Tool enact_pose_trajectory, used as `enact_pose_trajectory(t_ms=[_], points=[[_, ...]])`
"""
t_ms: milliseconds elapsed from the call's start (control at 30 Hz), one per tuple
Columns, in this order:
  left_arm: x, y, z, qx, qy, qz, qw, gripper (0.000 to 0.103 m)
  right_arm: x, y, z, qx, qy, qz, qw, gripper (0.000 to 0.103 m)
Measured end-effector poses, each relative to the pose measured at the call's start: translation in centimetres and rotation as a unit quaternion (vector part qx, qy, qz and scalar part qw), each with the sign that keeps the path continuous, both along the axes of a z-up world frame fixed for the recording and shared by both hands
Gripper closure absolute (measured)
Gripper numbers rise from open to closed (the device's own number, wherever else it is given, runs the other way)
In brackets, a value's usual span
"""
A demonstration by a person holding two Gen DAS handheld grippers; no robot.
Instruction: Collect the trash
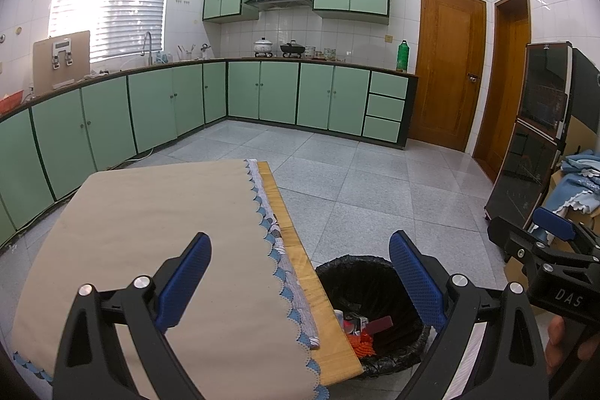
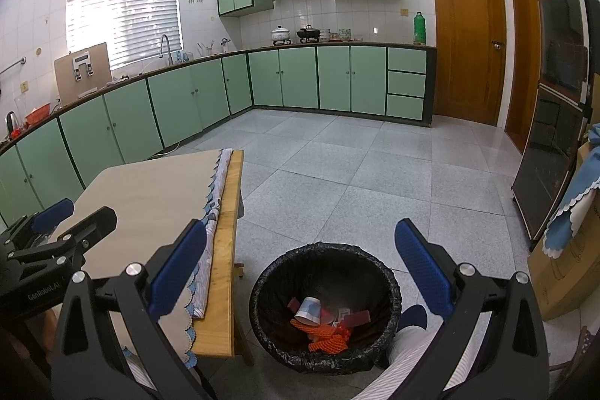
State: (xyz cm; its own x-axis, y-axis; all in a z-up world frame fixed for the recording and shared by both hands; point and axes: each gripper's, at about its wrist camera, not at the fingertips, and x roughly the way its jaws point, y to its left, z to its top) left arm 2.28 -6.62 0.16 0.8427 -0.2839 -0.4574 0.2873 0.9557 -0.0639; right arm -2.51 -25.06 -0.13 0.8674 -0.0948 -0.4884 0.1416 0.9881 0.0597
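A round bin with a black bag [image 2: 325,306] stands on the floor right of the table; it also shows in the left wrist view [image 1: 371,310]. Inside lie a paper cup [image 2: 311,312], an orange net [image 2: 330,338] and red wrappers [image 2: 358,317]. My right gripper [image 2: 300,268] is open and empty above the bin. My left gripper [image 1: 300,280] is open and empty over the table's right edge. The right gripper shows at the right of the left wrist view [image 1: 551,231]; the left gripper shows at the left of the right wrist view [image 2: 71,216].
The wooden table [image 2: 225,250] carries a beige cloth [image 1: 150,220] with blue scalloped trim. Green cabinets [image 1: 262,92] line the far walls. A dark glass cabinet [image 2: 555,122] and a cardboard box with blue cloth [image 2: 570,250] stand at the right. Grey tiled floor [image 2: 356,167] lies ahead.
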Motion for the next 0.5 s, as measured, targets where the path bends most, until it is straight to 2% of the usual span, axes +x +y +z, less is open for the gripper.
enact_pose_trajectory(t_ms=[500], points=[[0.05,-0.04,0.00,0.001,0.001,0.001,1.0000,0.009,0.17,-0.27,0.06,0.002,0.002,0.001,1.000,0.005]])
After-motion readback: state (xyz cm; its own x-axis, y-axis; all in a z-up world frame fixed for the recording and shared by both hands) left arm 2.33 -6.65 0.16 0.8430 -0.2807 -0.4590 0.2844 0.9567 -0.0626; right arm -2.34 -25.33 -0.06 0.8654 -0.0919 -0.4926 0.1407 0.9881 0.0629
